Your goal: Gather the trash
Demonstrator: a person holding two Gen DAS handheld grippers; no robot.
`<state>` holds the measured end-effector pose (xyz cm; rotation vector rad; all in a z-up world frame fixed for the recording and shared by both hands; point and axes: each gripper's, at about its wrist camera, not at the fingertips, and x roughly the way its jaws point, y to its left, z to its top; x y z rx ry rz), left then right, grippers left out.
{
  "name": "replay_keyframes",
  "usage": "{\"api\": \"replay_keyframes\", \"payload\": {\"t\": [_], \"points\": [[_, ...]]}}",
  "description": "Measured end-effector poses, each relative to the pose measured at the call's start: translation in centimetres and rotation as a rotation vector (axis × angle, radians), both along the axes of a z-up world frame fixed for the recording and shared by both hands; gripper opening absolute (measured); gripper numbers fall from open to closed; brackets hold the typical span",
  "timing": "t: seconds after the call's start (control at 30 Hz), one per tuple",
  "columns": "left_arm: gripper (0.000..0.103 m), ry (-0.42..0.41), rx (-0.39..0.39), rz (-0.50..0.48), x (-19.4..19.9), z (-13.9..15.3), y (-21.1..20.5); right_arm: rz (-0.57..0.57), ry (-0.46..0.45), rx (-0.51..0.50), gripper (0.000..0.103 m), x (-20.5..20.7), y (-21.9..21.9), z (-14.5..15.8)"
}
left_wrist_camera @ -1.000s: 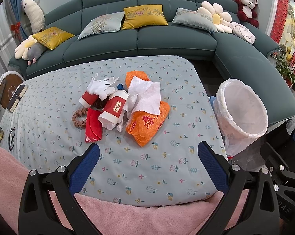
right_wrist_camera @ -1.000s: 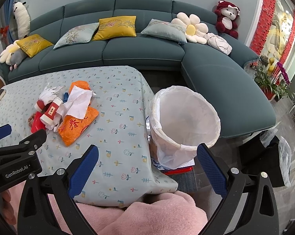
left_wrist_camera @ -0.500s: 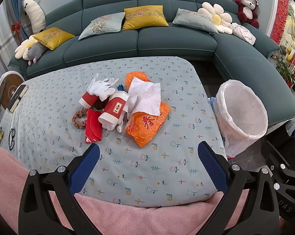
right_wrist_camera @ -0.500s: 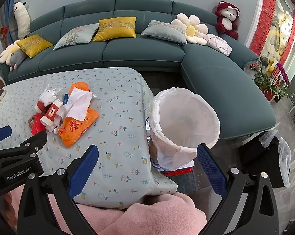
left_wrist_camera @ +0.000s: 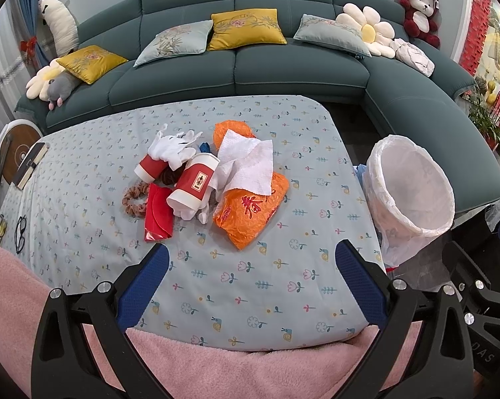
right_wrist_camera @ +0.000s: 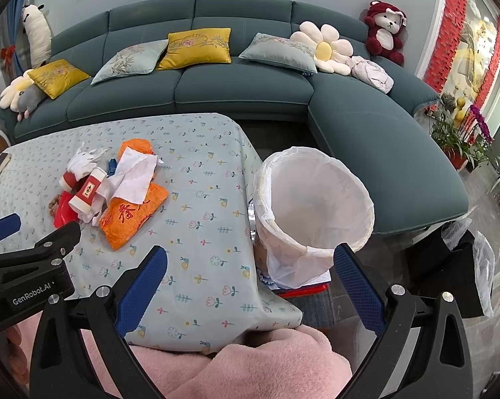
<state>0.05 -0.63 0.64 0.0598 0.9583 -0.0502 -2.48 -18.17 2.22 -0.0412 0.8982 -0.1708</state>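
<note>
Tongs: left tongs (left_wrist_camera: pixel 250 281) and right tongs (right_wrist_camera: pixel 248 279) both wide, empty. Trash ahead on bench (left_wrist_camera: pixel 283 286): orange bag (left_wrist_camera: pixel 250 209) light, crinkly, slippery; pinch near edge.

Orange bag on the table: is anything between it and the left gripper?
Nothing visible. Only bare tablecloth lies between the open left gripper and the orange bag. A white tissue drapes over the bag's far end, not the near side.
</note>
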Motion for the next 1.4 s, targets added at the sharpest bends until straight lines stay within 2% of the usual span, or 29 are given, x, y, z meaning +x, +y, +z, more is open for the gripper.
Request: {"api": "replay_keyframes", "payload": {"t": [1.4], "points": [[0.095, -0.016, 0.001, 0.016, 0.00, 0.21, 0.58, 0.000, 0.000, 0.002, 0.096, -0.06, 0.07, -0.01]]}}
